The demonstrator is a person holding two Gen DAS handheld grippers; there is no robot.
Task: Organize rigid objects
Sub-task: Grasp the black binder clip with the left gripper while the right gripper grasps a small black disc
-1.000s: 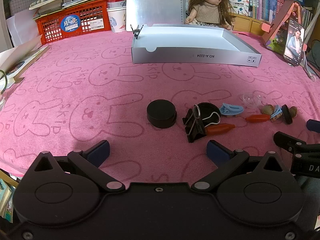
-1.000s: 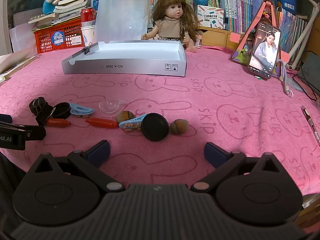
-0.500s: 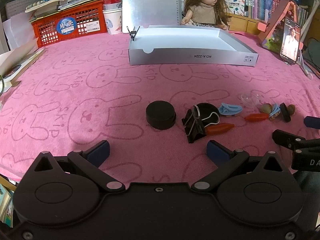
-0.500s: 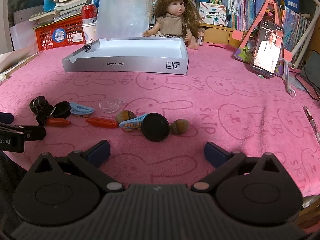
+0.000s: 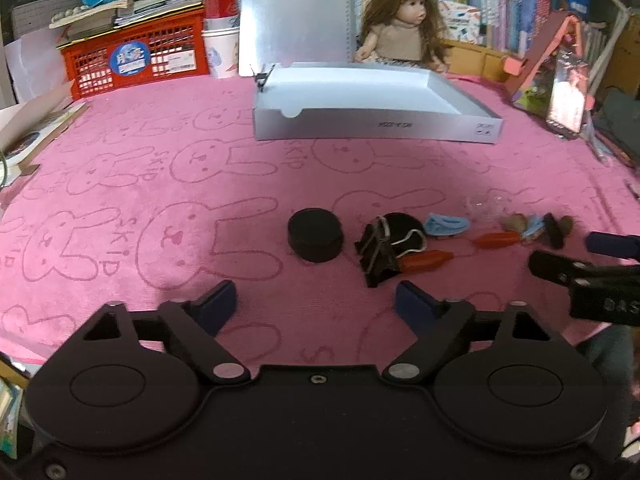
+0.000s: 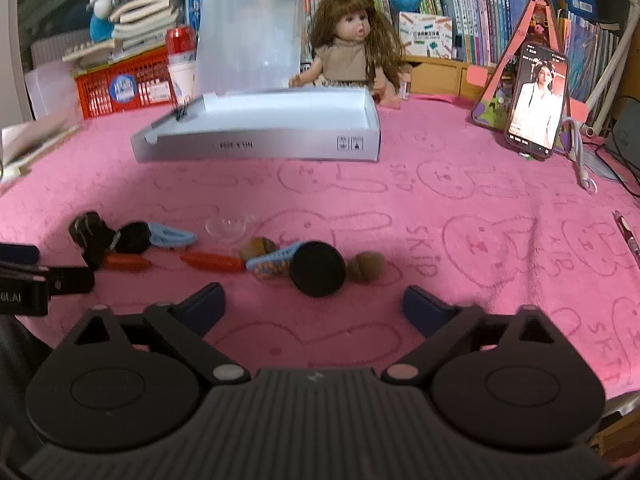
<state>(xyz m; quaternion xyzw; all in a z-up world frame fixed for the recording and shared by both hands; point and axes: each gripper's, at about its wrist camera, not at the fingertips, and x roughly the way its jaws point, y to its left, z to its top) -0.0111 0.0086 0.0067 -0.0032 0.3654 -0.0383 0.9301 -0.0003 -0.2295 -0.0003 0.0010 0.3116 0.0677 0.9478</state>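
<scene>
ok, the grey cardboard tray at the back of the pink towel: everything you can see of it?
The grey tray is a shallow, open cardboard box, silver-grey outside and white inside, with nothing visible inside. Its front wall carries upside-down print and small handling symbols. A thumb notch is cut near one front corner. A small black binder clip grips its rim. It lies flat on the pink towel, apart from the scattered items.

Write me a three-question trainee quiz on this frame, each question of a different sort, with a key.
1. True or false: the grey tray already holds one of the small items.
2. Multiple choice: in the left wrist view, the thing lying straight ahead of the left gripper is A) the black puck, B) the doll, C) the phone.
3. Fill in: the right gripper has ____ between its fingers.

Key: 1 false, the tray's visible floor is bare; 2 A; 3 nothing, it stands open above the pink cloth, near side of the upright black disc.
</scene>
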